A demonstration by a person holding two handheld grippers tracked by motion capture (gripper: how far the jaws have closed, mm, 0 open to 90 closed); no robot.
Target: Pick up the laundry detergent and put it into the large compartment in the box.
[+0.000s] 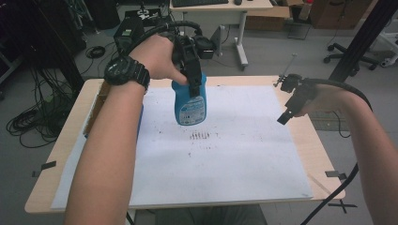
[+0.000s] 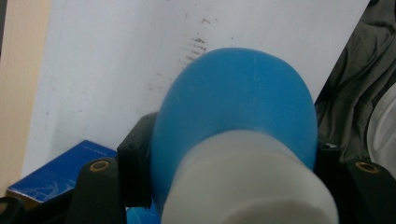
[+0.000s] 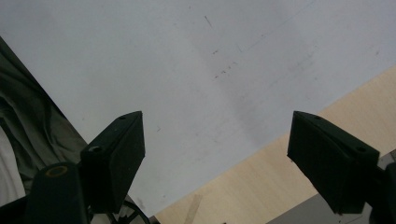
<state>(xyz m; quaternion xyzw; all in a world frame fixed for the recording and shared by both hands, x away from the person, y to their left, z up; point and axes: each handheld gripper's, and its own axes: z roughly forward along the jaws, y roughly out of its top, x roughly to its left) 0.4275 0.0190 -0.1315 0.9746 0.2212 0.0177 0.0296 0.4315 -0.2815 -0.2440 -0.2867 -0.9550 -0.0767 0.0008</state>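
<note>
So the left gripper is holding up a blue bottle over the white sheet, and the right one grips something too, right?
Not quite. The right gripper holds nothing: the right gripper view shows its jaws wide apart over the white sheet. The left gripper does hold the blue bottle.

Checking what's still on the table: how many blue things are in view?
2: a blue bottle held above the white sheet by the left gripper, and a blue box at the sheet's left edge, partly hidden.

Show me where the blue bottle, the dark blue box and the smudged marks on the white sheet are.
blue bottle [image 1: 190, 105], high view, on its label.
dark blue box [image 2: 60, 170], left gripper view, on its top face.
smudged marks [image 1: 200, 136], high view, middle of the dark cluster.
</note>
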